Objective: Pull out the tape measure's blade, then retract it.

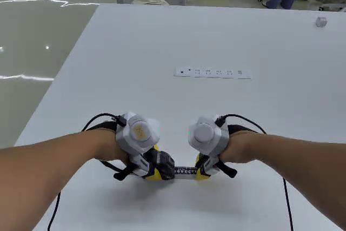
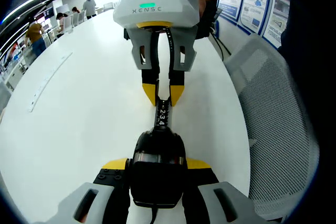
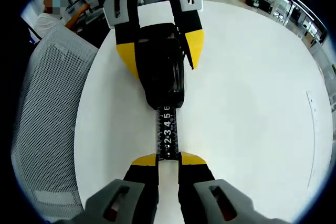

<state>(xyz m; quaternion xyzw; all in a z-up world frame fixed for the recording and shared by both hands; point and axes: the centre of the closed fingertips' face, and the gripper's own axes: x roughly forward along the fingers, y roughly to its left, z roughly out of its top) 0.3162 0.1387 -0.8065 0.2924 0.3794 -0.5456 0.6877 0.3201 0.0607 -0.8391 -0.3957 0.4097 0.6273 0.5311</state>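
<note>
Little numbered white blade (image 3: 167, 132) protrudes from black tape measure (image 3: 163, 66).

Yellow-tipped grey fingers (image 3: 193, 159), black cables (image 1: 285, 193)

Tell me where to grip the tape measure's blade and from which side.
Take the blade at its free end, coming head-on along its line, opposite the case. The strip is thin and only a short stretch shows, so the end is the hold. The right gripper has it there; the left gripper clamps the case.
</note>
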